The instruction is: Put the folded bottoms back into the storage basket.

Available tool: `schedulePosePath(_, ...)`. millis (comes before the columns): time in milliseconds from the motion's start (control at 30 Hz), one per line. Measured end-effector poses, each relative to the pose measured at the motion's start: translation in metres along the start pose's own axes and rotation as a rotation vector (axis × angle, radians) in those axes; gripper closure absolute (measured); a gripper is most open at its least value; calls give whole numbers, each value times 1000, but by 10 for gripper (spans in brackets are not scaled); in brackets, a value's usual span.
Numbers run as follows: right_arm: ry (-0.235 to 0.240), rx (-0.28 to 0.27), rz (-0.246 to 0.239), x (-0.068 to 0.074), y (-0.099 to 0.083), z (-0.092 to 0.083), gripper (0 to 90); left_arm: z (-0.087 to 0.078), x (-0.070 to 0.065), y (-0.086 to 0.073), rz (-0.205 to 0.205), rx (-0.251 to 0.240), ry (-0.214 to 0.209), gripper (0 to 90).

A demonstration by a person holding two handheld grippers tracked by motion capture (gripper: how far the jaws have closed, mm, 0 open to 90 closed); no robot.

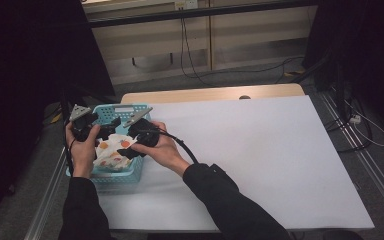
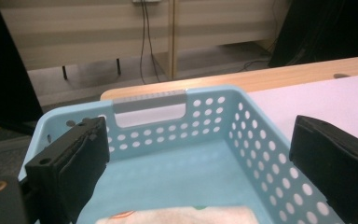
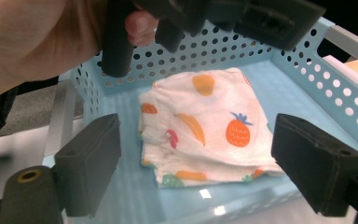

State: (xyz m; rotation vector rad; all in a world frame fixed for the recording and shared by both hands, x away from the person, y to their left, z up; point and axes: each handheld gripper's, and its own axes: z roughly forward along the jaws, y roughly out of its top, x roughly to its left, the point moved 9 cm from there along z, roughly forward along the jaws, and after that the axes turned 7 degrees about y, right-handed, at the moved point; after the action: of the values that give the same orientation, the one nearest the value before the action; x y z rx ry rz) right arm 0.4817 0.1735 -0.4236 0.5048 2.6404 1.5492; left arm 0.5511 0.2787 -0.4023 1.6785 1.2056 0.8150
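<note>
White terry cloth printed with fruit, a folded towel, lies flat on the floor of a light blue perforated plastic basket. In the right gripper view it sits in the middle of the frame, showing an orange pineapple, a yellow banana and other small fruit shapes, with its folded layers stacked at the lower edge. In the left gripper view only a strip of its near edge shows at the bottom centre of the frame.

In the high view the basket stands at the left edge of the frame, on the left end of a white counter, with its handle cut-out on the far wall.

The left gripper is held over the upper left part of the basket, its fingers spread wide apart and closing on nothing; the basket's far wall and handle show between them. The right gripper hangs over the basket just beside it, its fingers also spread wide, one on each side of the towel in its own view and not touching it. The left hand and the right hand grip the tools from the bottom of the high view, in dark sleeves. A black cable trails from the right gripper across the right wrist.

Beyond the counter's wooden far edge a grey floor carries loose wires below a pale wall panel.
</note>
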Motion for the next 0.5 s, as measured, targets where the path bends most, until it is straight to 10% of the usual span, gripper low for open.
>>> schedulePosePath(500,-68,-33,53,-14,-21,-35,118,-4,-28,7,-1,23,-36,53)
